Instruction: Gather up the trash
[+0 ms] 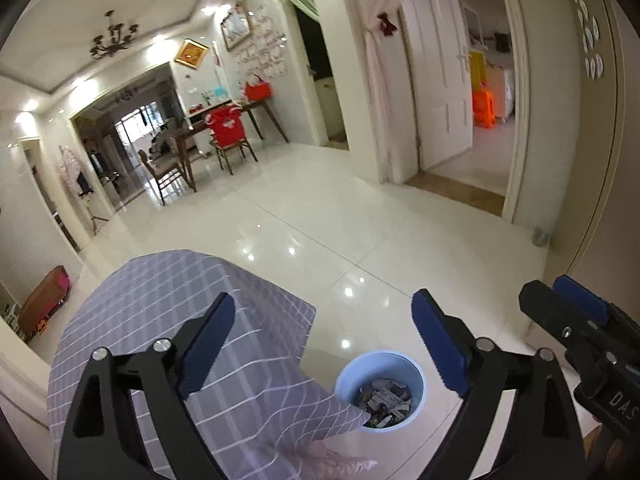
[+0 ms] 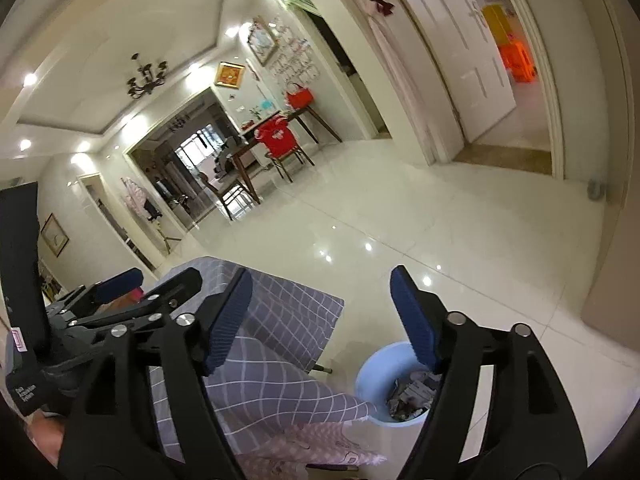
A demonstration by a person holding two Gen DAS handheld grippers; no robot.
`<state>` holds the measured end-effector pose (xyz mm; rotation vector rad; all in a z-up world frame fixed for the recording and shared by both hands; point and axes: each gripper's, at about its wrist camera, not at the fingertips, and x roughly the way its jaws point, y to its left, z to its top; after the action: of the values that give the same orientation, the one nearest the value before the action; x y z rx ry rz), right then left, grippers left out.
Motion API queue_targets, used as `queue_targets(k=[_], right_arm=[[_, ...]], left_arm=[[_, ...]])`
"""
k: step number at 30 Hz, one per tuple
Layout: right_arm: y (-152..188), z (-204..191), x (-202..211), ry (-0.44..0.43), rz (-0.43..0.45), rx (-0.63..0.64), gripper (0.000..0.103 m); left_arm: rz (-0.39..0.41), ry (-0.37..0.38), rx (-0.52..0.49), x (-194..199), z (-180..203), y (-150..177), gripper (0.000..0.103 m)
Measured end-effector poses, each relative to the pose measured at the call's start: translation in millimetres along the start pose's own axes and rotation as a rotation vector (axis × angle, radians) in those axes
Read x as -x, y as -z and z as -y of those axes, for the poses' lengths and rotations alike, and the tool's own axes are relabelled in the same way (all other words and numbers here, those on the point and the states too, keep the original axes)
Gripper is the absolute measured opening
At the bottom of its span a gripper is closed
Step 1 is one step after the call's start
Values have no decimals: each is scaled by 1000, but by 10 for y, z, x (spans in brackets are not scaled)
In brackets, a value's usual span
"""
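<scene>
Pale blue plastic forms the bin point(image 1: 380, 390), which stands on the glossy white floor point(image 1: 320, 240) just beside the cloth-draped worktop point(image 1: 160, 320). Inside it lies a heap of crumpled trash point(image 1: 386, 400), mostly paper and wrappers; in the right wrist view the bin point(image 2: 372, 384) shows the same litter point(image 2: 408, 398) under the right-hand finger.

The left tongs point(image 1: 324, 348) are spread wide with nothing between the blue pads, one pad over the grey checked cloth point(image 1: 140, 300) and the other above the bin's far edge. The right tongs point(image 2: 322, 320) are also released and empty, their pads well apart, one over the cloth and one over the bin. Each tool shows in the other's view: the right tongs point(image 1: 576, 320) at the right edge of the left view, the left tongs point(image 2: 120, 284) at the left edge of the right view.

A pink patterned fabric point(image 2: 320, 452) hangs below the grey cloth. Beyond, a dining table with a red-covered chair point(image 1: 226, 126) stands well apart, under a dark chandelier point(image 1: 112, 38), and a white door point(image 1: 440, 80) stands ajar.
</scene>
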<state>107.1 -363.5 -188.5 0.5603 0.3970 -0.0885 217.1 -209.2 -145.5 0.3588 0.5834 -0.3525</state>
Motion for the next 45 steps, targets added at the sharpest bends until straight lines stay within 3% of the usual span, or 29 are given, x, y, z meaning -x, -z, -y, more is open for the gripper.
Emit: queue_targets(k=[9, 19, 30, 45], right_arm=[[-60, -712, 665, -53, 58, 163, 88], [-7, -1168, 1343, -125, 129, 266, 91], [95, -1370, 1703, -69, 200, 385, 91], [102, -1398, 1786, -110, 189, 400, 91]], left_arm=[[116, -113, 87, 998, -500, 125, 95], [255, -189, 210, 2006, -857, 279, 96], [308, -237, 229, 2390, -805, 414, 96], [335, -276, 235, 2486, -787, 436, 96]])
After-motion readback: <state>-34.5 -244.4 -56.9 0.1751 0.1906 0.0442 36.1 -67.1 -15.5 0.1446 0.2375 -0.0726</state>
